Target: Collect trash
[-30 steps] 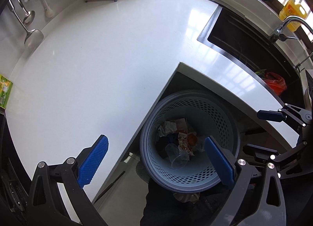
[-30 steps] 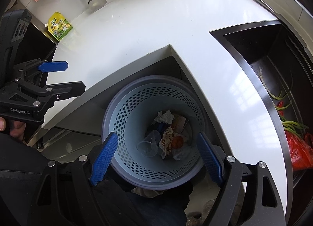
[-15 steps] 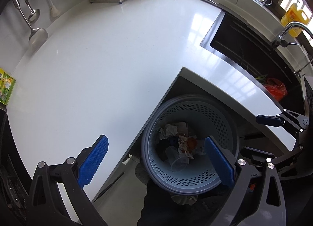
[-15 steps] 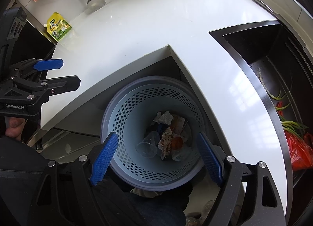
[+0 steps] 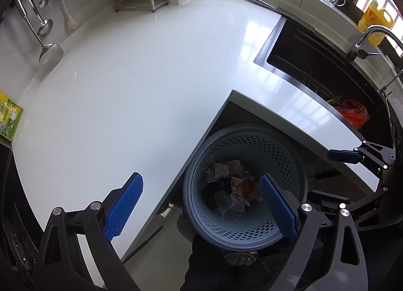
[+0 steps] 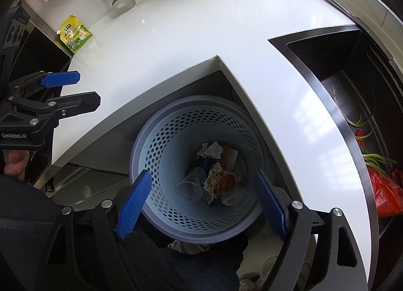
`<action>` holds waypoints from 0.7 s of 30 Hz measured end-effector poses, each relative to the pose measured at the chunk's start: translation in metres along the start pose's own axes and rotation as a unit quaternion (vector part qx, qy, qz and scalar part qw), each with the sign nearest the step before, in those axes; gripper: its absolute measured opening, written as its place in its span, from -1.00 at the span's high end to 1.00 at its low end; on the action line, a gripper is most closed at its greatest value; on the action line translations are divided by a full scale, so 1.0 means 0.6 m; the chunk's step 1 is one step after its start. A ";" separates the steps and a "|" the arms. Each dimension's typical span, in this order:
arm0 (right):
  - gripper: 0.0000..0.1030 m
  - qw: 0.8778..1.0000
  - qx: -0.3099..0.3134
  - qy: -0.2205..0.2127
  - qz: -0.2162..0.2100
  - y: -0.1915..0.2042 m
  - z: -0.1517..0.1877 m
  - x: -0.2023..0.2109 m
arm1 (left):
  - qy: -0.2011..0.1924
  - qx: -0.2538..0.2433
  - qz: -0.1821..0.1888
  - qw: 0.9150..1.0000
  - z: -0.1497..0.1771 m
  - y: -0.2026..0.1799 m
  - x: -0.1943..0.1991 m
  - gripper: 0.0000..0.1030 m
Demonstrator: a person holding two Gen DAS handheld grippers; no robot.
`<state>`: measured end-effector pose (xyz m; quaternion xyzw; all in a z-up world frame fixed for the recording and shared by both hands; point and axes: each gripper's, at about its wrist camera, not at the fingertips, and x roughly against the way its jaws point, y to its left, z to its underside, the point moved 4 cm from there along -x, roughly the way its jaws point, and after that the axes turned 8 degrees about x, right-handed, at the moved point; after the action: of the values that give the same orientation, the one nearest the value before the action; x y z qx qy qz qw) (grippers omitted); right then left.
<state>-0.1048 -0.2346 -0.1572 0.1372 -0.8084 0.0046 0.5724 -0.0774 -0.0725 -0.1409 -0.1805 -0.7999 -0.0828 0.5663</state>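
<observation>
bin (image 6: pixel 161 145) – below counter (image 6: pixel 201 39) corner | cup (image 6: pixel 190 186), wrappers (image 6: pixel 216 180) inside | sink (image 6: pixel 352 69) right (bag (image 6: pixel 385 190) in it)

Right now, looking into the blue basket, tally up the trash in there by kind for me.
In the trash basket, as far as can be told:
Clear plastic cup: 1
Crumpled white paper: 1
Printed wrapper: 1
Orange round piece: 1
Total: 4 distinguishable; darker bits underneath are too hidden to count.
</observation>
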 end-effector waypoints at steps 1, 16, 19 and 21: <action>-0.53 1.000 0.000 -0.001 0.000 0.000 0.000 0.000 | 0.003 0.001 -0.001 1.000 0.000 0.000 -0.001 -0.78; -0.53 1.000 0.004 -0.002 -0.001 0.004 -0.002 0.002 | 0.007 0.012 -0.002 1.000 0.005 0.007 0.000 -0.87; -0.53 1.000 0.002 -0.003 -0.001 0.003 -0.002 0.001 | 0.013 0.020 -0.004 1.000 0.004 0.011 -0.004 -0.87; -0.53 1.000 0.002 -0.003 -0.001 0.002 -0.003 0.000 | 0.012 0.022 -0.007 1.000 0.005 0.013 -0.004 -0.87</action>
<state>-0.1037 -0.2329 -0.1566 0.1394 -0.8099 0.0054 0.5697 -0.0760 -0.0649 -0.1448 -0.1615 -0.7959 -0.0717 0.5791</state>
